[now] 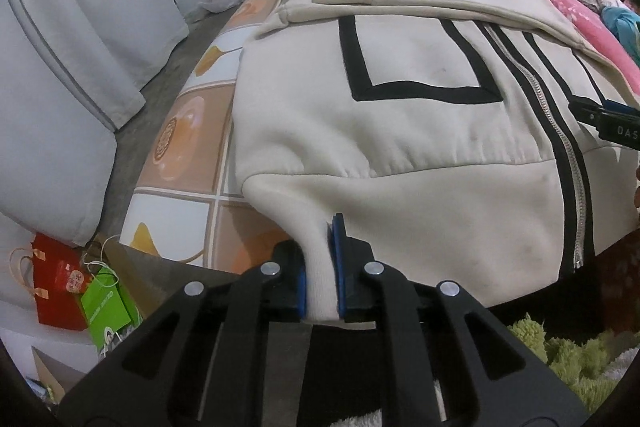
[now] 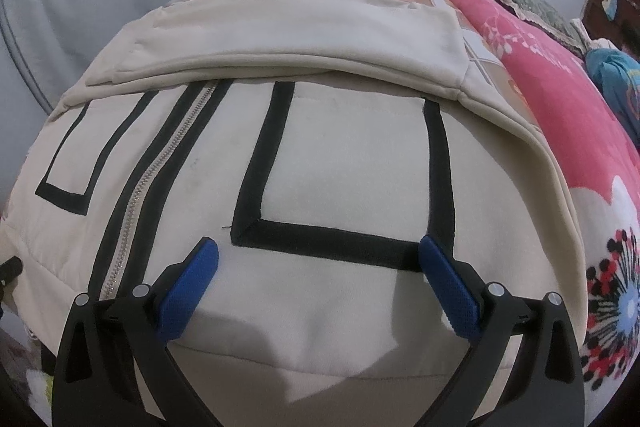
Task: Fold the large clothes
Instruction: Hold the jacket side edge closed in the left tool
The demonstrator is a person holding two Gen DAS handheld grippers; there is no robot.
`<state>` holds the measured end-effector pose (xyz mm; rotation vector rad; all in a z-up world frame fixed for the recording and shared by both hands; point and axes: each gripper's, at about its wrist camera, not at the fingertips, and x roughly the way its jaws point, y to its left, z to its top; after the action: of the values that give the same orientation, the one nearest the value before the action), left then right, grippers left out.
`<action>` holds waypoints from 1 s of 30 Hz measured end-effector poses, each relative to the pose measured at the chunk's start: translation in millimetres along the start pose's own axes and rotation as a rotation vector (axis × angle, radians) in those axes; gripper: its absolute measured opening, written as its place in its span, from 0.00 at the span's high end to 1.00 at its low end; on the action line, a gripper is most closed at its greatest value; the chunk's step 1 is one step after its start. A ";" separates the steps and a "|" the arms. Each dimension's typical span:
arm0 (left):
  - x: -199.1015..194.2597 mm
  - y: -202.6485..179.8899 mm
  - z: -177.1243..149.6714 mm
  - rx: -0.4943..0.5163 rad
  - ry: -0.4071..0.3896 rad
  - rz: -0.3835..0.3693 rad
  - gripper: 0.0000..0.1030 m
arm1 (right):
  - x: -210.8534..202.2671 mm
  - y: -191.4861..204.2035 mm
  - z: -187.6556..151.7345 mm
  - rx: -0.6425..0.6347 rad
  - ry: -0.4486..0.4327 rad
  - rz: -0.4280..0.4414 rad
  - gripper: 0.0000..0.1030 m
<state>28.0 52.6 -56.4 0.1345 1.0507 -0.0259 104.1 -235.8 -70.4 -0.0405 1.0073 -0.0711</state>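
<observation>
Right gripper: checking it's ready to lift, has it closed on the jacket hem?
No, the right gripper stands open above the jacket, pinching nothing.

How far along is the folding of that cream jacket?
Early on. Done: both sleeves lie folded across the chest of the cream jacket. In hand: the left tongs are shut on its bottom hem, while the right tongs hang open above the hem. Left: folding the body itself.

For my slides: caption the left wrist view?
Left gripper pinching the cream jacket's hem on a tiled bedsheet.
</observation>
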 end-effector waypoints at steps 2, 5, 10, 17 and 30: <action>0.7 -0.3 0.8 -0.005 0.001 0.003 0.90 | -0.3 0.0 -1.2 0.001 -0.004 0.000 0.06; 1.3 0.2 1.0 -0.016 0.004 0.000 0.90 | -1.1 -1.3 -4.2 -0.015 -0.019 0.012 0.06; 1.7 1.0 2.3 -0.025 0.008 -0.004 0.90 | -2.6 -3.0 -6.4 -0.020 -0.015 0.019 0.06; 1.9 1.4 2.8 -0.031 0.012 -0.006 0.90 | -3.0 -3.5 -6.3 -0.003 0.013 0.020 0.06; 3.5 2.1 2.8 -0.035 0.022 -0.009 0.90 | -2.1 -5.0 -7.6 -0.005 0.006 0.026 0.06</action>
<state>32.3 54.5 -57.8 0.0985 1.0733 -0.0140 96.4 -240.6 -72.3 -0.0314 1.0142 -0.0452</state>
